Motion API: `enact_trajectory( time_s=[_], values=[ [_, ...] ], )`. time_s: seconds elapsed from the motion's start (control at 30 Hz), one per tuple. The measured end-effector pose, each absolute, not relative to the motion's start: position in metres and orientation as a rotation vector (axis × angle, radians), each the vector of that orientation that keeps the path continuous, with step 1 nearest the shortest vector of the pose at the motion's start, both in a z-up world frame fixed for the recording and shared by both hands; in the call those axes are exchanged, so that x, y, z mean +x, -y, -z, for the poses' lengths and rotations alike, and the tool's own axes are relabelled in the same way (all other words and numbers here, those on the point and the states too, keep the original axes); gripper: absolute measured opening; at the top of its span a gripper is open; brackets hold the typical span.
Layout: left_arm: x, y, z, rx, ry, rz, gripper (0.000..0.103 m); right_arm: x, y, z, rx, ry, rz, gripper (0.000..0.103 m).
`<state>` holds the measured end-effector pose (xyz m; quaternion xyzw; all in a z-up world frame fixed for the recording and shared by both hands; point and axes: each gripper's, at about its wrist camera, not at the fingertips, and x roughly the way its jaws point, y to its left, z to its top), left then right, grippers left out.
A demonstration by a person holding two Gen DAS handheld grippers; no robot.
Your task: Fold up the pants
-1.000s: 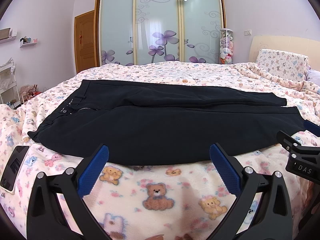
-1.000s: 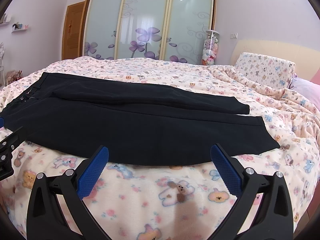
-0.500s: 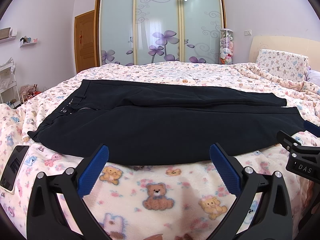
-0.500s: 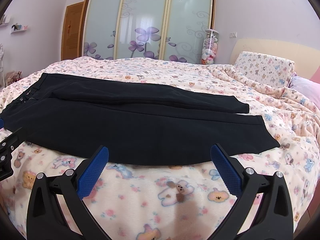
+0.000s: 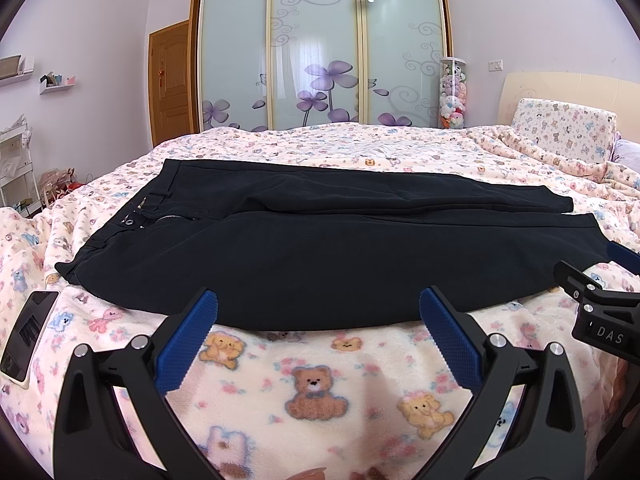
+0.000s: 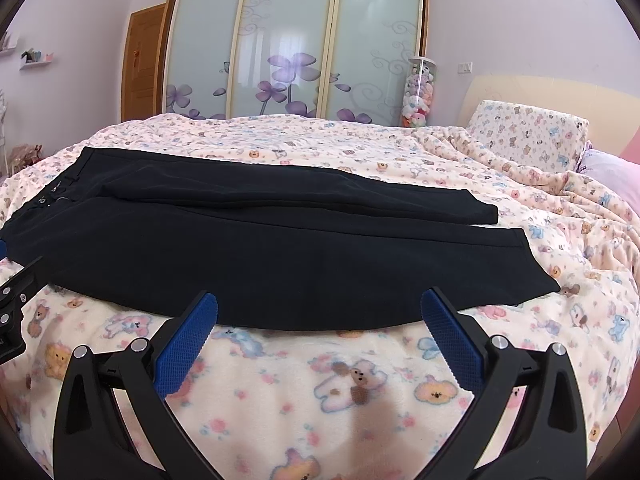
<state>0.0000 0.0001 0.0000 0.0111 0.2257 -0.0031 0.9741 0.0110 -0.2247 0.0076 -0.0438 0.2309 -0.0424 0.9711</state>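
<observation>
Black pants (image 5: 320, 248) flat on teddy-print blanket (image 5: 312, 384), just ahead of L gripper (image 5: 318, 332) & R gripper (image 6: 319, 330), both spread wide, holding nothing.

left wrist: low, near bed edge | right wrist: same | shared: pants (image 5: 328, 252)

Pants (image 5: 328, 256): matt black woven cloth, smooth. Blanket (image 5: 320, 384): fuzzy fleece. Left hand-held gripper (image 5: 318, 312): matt black plastic, blue knurled pads (image 5: 186, 344), shiny metal pins. Wardrobe (image 5: 316, 52): frosted glass.
</observation>
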Motion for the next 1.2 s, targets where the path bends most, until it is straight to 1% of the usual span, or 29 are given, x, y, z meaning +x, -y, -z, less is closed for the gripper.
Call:
enact_trajectory(
  time_s=[0.4, 0.7, 0.77, 1.0, 1.2],
  values=[
    [0.000, 0.000, 0.000, 0.022, -0.455, 0.006, 0.101, 0.012, 0.225, -0.009, -0.086, -0.468, 0.086, 0.102],
    [0.000, 0.000, 0.000, 0.022, -0.456, 0.006, 0.101, 0.013, 0.219, -0.019, -0.084, -0.469, 0.085, 0.102],
    [0.000, 0.000, 0.000, 0.022, -0.456, 0.007, 0.101, 0.012, 0.225, -0.010, -0.084, -0.469, 0.086, 0.102],
    [0.000, 0.000, 0.000, 0.021, -0.456, 0.006, 0.101, 0.013, 0.223, -0.012, -0.082, -0.470, 0.086, 0.102],
    [0.000, 0.000, 0.000, 0.021, -0.456, 0.006, 0.101, 0.008, 0.228, -0.003, -0.077, -0.472, 0.085, 0.102]
  ],
)
